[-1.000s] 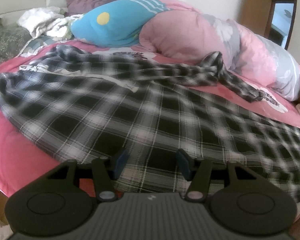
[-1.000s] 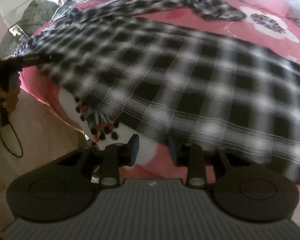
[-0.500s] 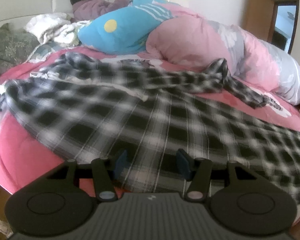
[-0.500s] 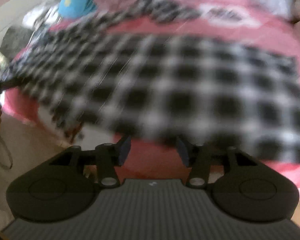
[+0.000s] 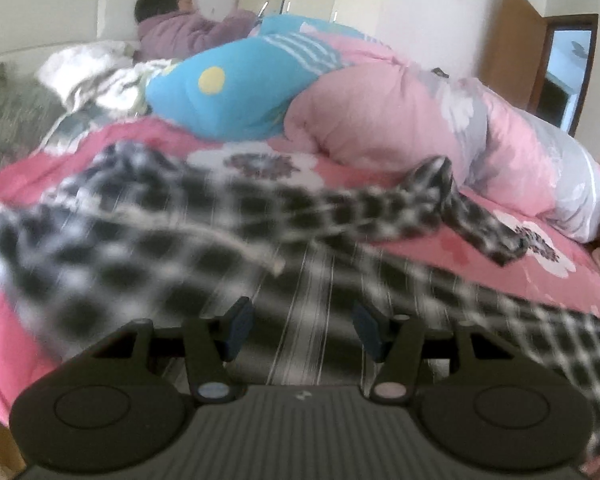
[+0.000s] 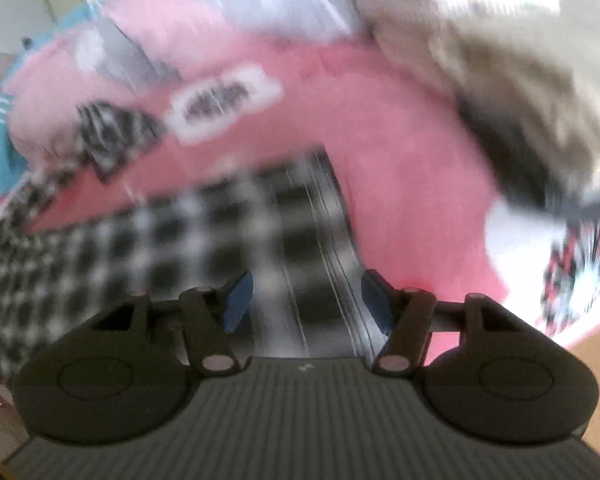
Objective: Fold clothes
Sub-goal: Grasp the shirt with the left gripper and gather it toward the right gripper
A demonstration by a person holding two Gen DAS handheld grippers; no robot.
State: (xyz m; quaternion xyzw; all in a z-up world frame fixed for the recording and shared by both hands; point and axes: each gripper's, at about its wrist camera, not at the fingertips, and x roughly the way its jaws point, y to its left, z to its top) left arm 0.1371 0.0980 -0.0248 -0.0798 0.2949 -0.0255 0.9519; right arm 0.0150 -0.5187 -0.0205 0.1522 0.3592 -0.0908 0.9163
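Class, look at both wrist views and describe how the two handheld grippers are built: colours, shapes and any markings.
The left gripper and right gripper look alike: a dark grey ribbed body with a tiny pale mark at its front edge, a round black disc on each side, black linkage arms with pale round pins, and two fingers tipped with blue pads. No cables or sleeves show.

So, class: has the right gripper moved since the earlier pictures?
Yes. The right gripper has swung right along the bed: the plaid shirt now fills only the view's left, and its fingers have just been opening, empty.
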